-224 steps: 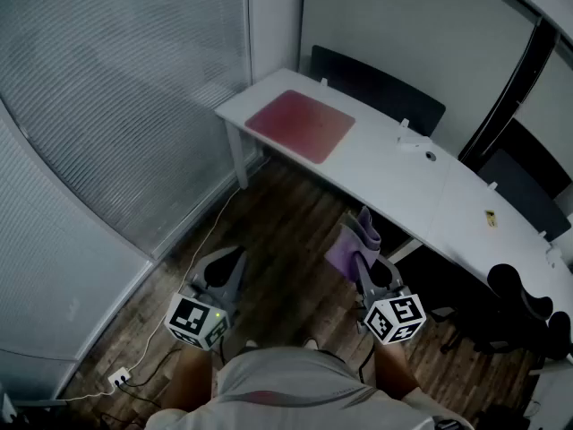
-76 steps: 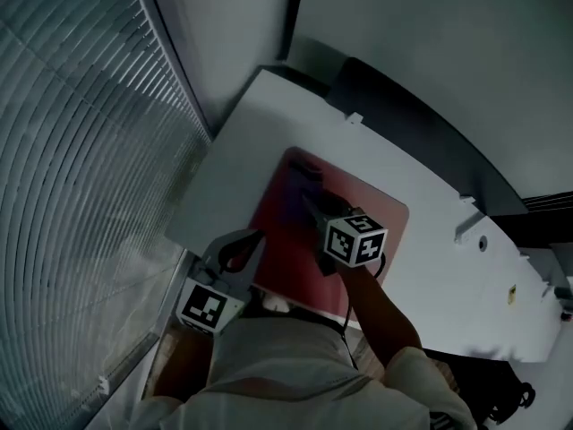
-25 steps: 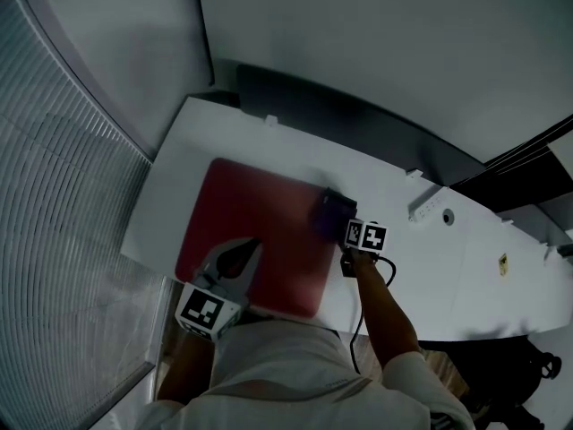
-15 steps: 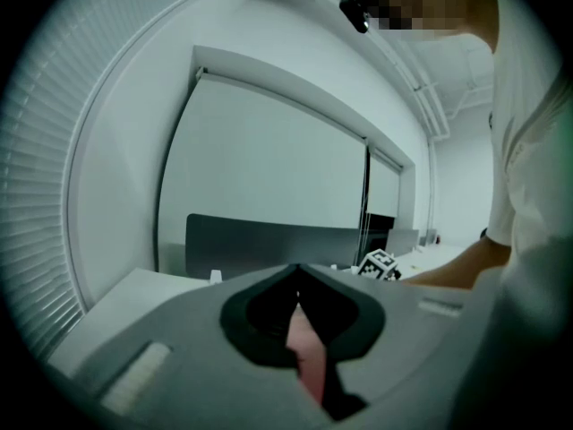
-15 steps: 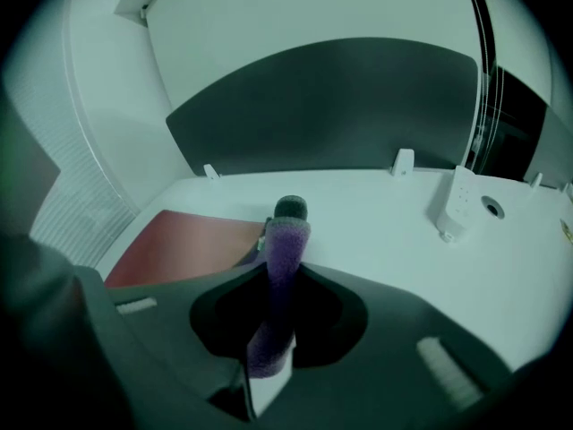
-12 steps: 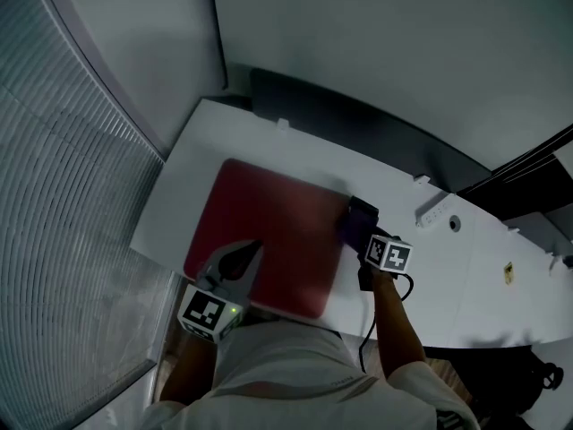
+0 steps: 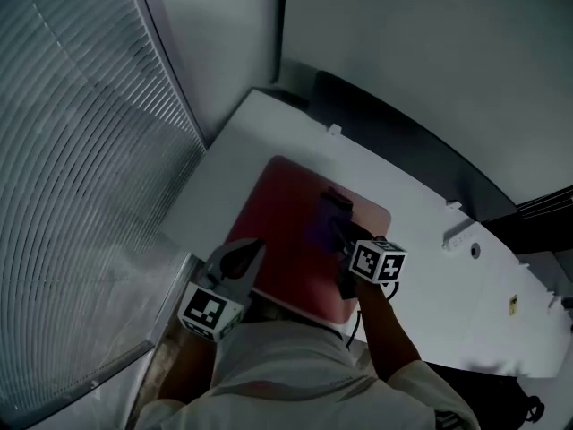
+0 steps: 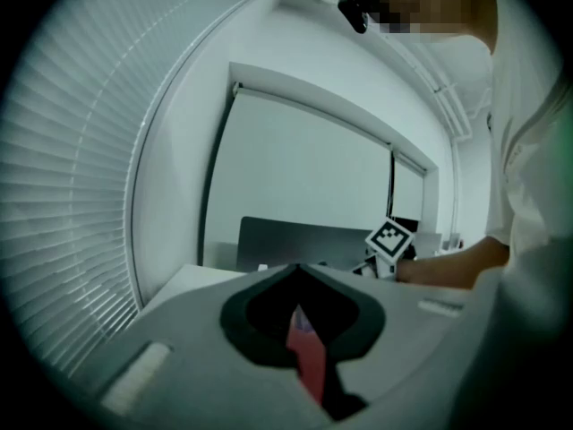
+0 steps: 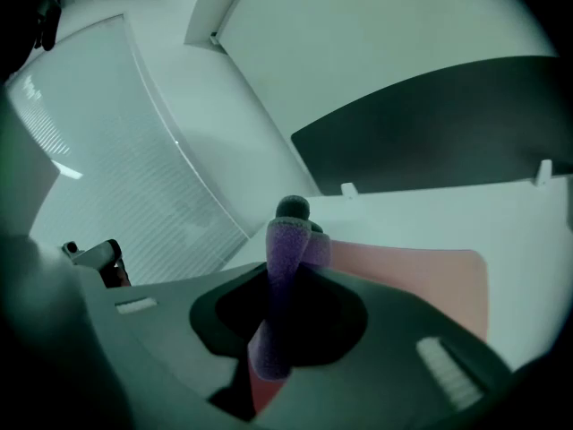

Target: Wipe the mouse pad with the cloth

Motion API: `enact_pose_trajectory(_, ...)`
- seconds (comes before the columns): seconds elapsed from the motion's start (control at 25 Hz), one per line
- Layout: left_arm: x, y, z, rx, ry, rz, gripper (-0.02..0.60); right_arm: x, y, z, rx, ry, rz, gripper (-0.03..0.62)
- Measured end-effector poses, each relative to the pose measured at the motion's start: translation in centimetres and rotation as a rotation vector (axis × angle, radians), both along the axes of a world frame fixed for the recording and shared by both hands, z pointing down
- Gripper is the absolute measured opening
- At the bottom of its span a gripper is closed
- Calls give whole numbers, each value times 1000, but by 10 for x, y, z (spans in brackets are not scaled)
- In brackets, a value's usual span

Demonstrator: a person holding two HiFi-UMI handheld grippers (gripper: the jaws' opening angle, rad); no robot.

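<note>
For wiping, the right hand-held gripper [image 7: 339,231] clamps a fuzzy purple cloth [image 9: 279,276] onto the flat red mouse pad [image 7: 282,206]; the left hand-held gripper [image 7: 253,247] idles closed, empty.

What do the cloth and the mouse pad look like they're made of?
Cloth: purple with a fuzzy nap, and it folds softly; probably microfibre or fleece.
Mouse pad: dark red, flat and matte, no glare, rounded corners; likely fabric-topped foam or rubber, though no weave can be made out.

White shirt [image 7: 295,370]; grey hand-held grippers [image 7: 257,243] [image 7: 335,215], checkered marker cubes [image 7: 208,312] [image 7: 377,262].
</note>
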State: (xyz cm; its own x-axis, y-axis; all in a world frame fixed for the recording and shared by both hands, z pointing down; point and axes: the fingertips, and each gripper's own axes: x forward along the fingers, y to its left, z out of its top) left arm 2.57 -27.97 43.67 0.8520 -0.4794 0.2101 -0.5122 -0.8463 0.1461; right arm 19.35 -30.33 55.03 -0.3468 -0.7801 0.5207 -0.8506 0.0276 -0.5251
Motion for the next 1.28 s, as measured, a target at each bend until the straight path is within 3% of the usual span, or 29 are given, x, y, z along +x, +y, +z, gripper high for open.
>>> enact_pose_trajectory(0.32,-68,-28,-25,10,-13,-91,2,-145,-63,18,-55,-81,-195,54)
enact_pose_trajectory(0.56,-104,-42,-1,7,-6,-102,3,-190,-100,82,-159,-60,-194,52)
enact_pose_trajectory(0.84,-94,-37,-7,-12,-1,-53,3,-155,-79,113,-255,-17,-106,52)
enact_pose_trajectory(1.28,-23,-10,-13,-2,9,49,3,-47,-2,126,-285,-7,73,52)
